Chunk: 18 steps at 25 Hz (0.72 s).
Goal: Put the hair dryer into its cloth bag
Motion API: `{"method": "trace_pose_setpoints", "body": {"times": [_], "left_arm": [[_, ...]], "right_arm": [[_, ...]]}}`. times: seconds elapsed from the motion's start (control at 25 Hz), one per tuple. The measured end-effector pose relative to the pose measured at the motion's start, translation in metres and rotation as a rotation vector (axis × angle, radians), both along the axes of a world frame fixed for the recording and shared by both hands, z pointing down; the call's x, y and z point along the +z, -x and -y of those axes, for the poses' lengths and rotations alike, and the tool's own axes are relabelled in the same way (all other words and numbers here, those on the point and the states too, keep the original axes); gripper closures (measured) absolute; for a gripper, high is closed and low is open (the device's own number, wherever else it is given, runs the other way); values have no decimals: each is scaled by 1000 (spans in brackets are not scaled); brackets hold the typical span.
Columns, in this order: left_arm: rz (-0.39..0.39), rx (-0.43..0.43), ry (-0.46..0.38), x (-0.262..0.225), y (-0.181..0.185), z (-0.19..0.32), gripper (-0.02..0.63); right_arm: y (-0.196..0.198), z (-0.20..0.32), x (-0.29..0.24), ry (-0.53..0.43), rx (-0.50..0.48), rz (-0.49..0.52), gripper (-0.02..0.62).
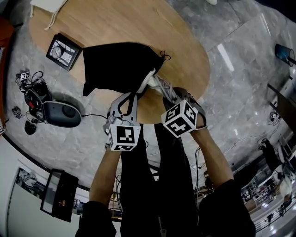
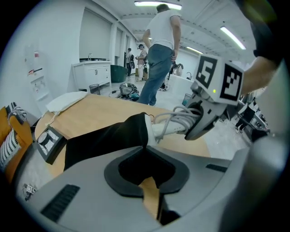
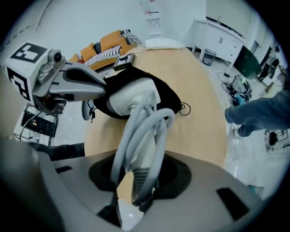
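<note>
A black cloth bag [image 1: 115,67] lies on the round wooden table [image 1: 185,41], its mouth toward me. The white hair dryer [image 1: 152,79] sticks out of that mouth, its head inside the cloth. My left gripper [image 1: 135,95] is shut on the edge of the bag's mouth; the black cloth [image 2: 104,140] runs straight into its jaws [image 2: 146,147]. My right gripper [image 1: 173,96] is shut on the hair dryer's handle and the grey cord [image 3: 149,136] looped along it, a little above the table. The dryer's body [image 3: 131,97] points into the bag [image 3: 170,97].
A small black-framed clock [image 1: 64,51] and a white cloth [image 1: 48,4] lie at the table's far left. On the floor to the left sit a grey round device [image 1: 60,113] and tangled cables. A person [image 2: 161,50] stands beyond the table.
</note>
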<state>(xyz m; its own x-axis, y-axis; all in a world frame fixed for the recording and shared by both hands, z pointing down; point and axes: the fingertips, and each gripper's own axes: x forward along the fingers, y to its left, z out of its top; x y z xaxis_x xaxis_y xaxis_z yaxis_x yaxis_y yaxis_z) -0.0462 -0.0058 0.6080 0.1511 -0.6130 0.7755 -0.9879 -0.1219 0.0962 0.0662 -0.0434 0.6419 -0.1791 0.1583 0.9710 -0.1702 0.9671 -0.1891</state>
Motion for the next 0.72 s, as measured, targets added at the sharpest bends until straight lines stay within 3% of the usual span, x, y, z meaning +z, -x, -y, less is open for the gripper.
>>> {"method": "trace_pose_setpoints", "body": {"times": [0.24, 0.52, 0.72], "left_arm": [[116, 96, -98, -20, -14, 2, 581], [141, 54, -230, -58, -8, 12, 581], [160, 61, -283, -82, 2, 14, 581]], "right_arm": [[16, 3, -18, 4, -30, 34, 440], [48, -12, -17, 73, -54, 99, 440], [56, -23, -15, 119, -117, 75, 440]]}}
